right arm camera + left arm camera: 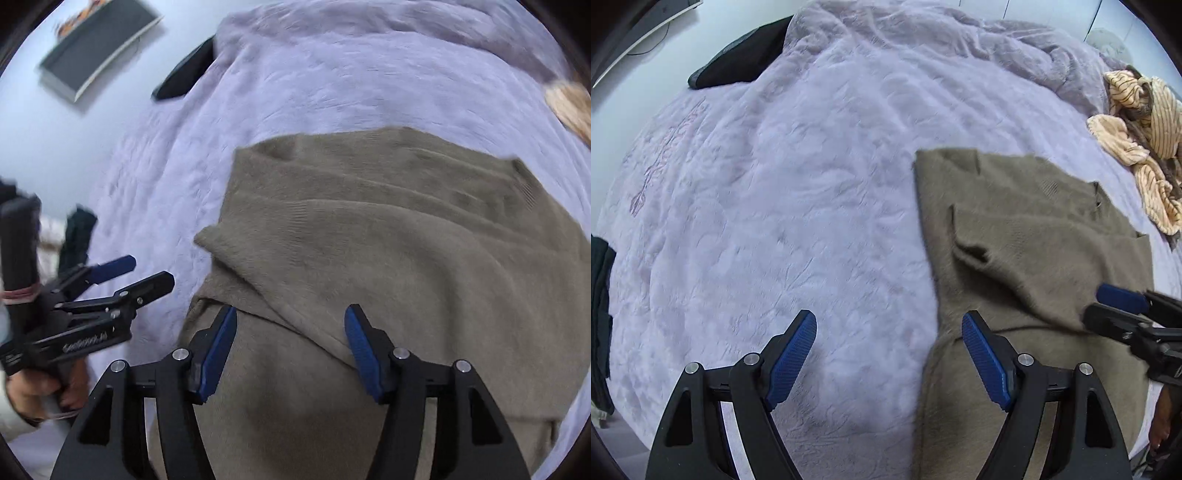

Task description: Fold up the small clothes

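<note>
Your left gripper (888,354) is spread wide over the lavender plush bedspread (775,184), at the left edge of the fuzzy taupe knit garment (1034,240), and only this view shows the crumpled cream striped clothes (1137,147) at the far right and the embossed pattern in the spread. Your right gripper (290,350) is spread too, holding nothing, above the garment, which lies partly folded on the bed with a soft flap across its middle; this view alone shows your hand (40,387) gripping the left tool.
</note>
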`<state>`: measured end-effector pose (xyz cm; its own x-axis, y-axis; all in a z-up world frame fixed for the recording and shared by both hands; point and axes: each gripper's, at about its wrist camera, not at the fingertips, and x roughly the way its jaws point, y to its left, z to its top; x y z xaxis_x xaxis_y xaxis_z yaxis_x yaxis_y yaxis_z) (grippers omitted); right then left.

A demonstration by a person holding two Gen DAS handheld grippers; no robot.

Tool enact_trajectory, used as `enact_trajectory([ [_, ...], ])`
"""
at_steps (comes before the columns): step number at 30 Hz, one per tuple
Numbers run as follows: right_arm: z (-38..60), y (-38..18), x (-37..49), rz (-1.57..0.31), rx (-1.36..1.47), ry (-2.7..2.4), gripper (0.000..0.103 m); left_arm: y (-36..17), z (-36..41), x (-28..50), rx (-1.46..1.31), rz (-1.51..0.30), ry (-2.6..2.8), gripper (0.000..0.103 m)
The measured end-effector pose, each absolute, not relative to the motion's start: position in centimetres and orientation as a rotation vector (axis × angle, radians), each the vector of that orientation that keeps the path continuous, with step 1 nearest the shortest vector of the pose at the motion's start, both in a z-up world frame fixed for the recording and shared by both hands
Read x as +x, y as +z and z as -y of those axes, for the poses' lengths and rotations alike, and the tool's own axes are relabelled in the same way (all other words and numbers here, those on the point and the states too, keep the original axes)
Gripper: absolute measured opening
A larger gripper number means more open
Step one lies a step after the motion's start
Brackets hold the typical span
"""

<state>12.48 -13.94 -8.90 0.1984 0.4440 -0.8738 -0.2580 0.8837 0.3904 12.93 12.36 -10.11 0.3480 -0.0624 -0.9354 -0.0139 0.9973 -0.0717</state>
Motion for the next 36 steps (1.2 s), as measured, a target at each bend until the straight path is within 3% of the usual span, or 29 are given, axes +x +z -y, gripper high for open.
enact_trajectory([
  [6,30.3,-9.4,12.3,-1.261,0.562,0.091,0.065,-9.0,-8.8,15.4,-0.06,-1.172,-0.082,0.082],
  [10,38.6,-10.2,10.7,-1.236,0.636,-0.134,0.065,-8.9,-6.3,17.6,-0.068,-1.165,-0.112,0.082],
  [16,43.4,-13.7,12.2,-1.268,0.672,-0.157,0.064,-12.5,-3.5,18.7,0.055,-1.222,-0.098,0.082],
  [17,42.9,-14.8,12.9,-1.279,0.716,-0.138,0.046,-13.3,-3.6,18.5,0.066,-1.248,-0.084,0.082],
  [18,42.4,-15.6,13.5,-1.287,0.766,-0.121,0.014,-13.9,-3.8,18.1,0.067,-1.274,-0.07,0.082],
  [27,40.5,-16.0,16.1,-1.332,0.562,-0.159,0.013,-15.1,-4.3,15.9,0.06,-1.283,-0.08,0.082],
  [30,40.3,-14.8,15.8,-1.329,0.529,-0.2,0.029,-14.6,-5.2,15.4,0.067,-1.301,-0.068,0.082],
  [36,36.8,-11.2,13.6,-1.295,0.427,-0.15,0.03,-11.7,-7.2,14.9,0.055,-1.257,-0.034,0.082],
])
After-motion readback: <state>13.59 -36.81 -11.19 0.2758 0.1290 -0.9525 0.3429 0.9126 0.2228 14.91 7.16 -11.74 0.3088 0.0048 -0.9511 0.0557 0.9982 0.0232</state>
